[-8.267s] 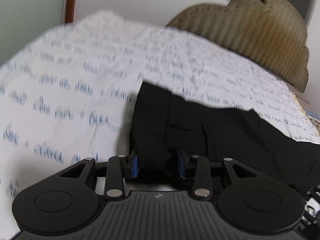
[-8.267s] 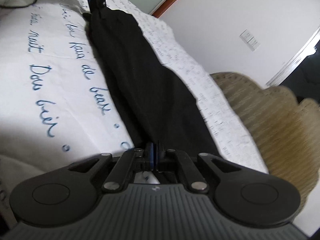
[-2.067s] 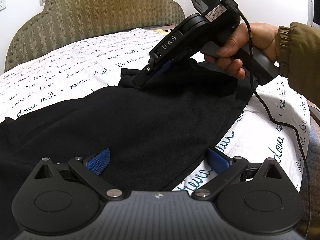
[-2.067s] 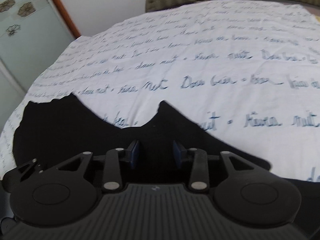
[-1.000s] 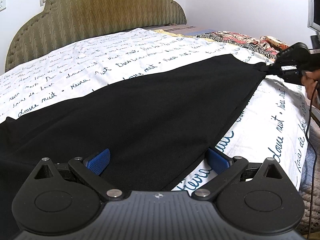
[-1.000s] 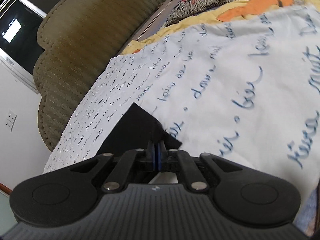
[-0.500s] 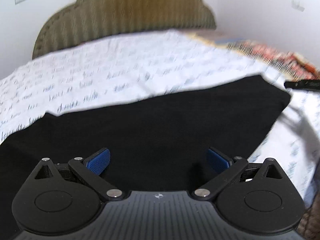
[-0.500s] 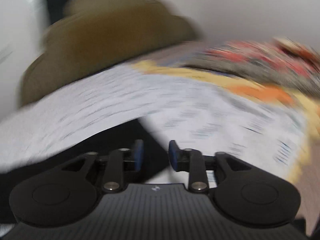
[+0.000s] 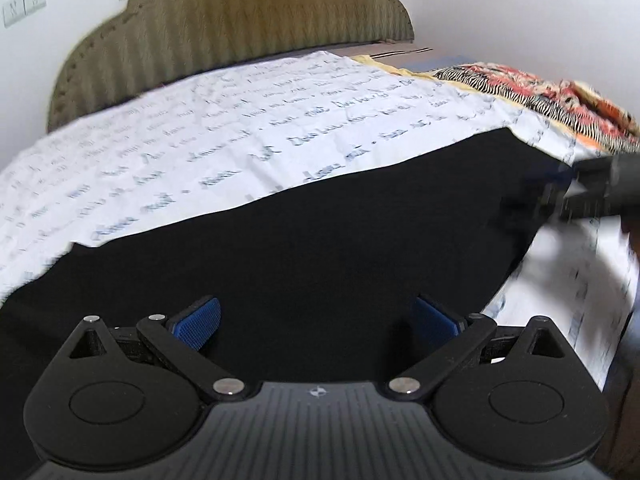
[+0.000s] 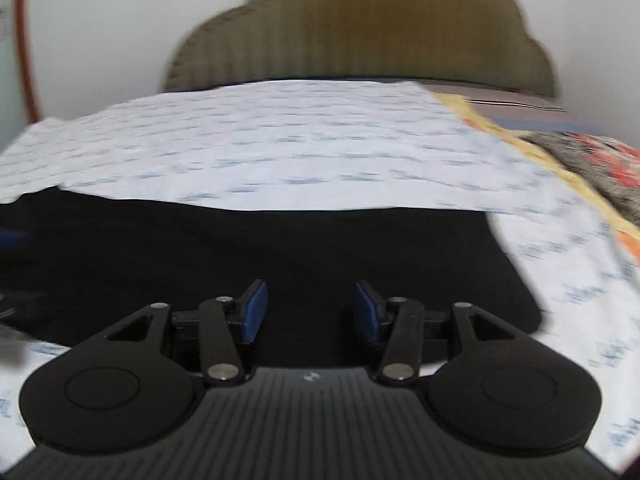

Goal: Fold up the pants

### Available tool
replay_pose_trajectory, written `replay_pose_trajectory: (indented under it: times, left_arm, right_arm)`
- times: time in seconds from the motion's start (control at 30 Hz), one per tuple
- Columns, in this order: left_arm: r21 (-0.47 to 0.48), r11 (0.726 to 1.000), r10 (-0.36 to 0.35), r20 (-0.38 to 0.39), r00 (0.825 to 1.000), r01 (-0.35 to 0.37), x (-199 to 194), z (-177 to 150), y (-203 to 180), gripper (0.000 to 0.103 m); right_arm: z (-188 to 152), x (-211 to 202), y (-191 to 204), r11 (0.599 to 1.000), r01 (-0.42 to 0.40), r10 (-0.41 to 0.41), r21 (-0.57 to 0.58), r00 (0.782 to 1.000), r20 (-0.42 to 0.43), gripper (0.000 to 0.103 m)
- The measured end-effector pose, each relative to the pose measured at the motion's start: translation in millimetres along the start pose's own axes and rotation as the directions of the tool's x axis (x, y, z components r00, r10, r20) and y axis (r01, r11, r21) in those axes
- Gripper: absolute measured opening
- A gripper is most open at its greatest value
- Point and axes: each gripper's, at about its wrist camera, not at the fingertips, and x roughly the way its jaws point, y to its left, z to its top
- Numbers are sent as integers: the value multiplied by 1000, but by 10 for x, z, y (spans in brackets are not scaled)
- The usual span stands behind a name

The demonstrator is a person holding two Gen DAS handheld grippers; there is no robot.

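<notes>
The black pants lie flat across the bed on a white sheet with blue script. My left gripper is wide open and empty, low over the near edge of the pants. My right gripper is open and empty, over the pants near their right end. The right gripper also shows blurred at the right edge of the left wrist view, at the pants' far corner.
An olive padded headboard stands at the back against a white wall. A red, black and white patterned blanket lies at the bed's right side. The bed's right edge drops off.
My right gripper let go of the pants' corner, opened, and swung to face the headboard. My left gripper stayed open and lifted slightly. The pants now lie spread flat.
</notes>
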Motion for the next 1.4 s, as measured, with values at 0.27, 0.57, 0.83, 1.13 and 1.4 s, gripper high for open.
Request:
replay_pose_trajectory:
  times: [0.27, 0.57, 0.83, 1.13, 1.4]
  left_arm:
    - [65, 998, -23, 30, 999, 21, 13, 117, -234, 103]
    - [157, 987, -21, -10, 1000, 23, 307, 92, -636, 103]
    - [84, 996, -25, 21, 999, 23, 205, 147, -564, 103]
    - [74, 997, -31, -3, 1000, 31, 241, 144, -566, 103]
    - [-18, 998, -62, 0, 998, 62, 221, 308, -398, 103]
  right_arm:
    - [-206, -108, 186, 988, 6, -22, -154, 994, -103, 55]
    - [-312, -150, 1, 1000, -1, 0, -31, 999, -42, 70]
    - [-542, -383, -1296, 835, 73, -122, 545, 991, 54, 61]
    - [-670, -41, -1638, 630, -128, -43, 766, 979, 198, 61]
    - [-616, 70, -1581, 613, -89, -106, 785, 975, 194, 10]
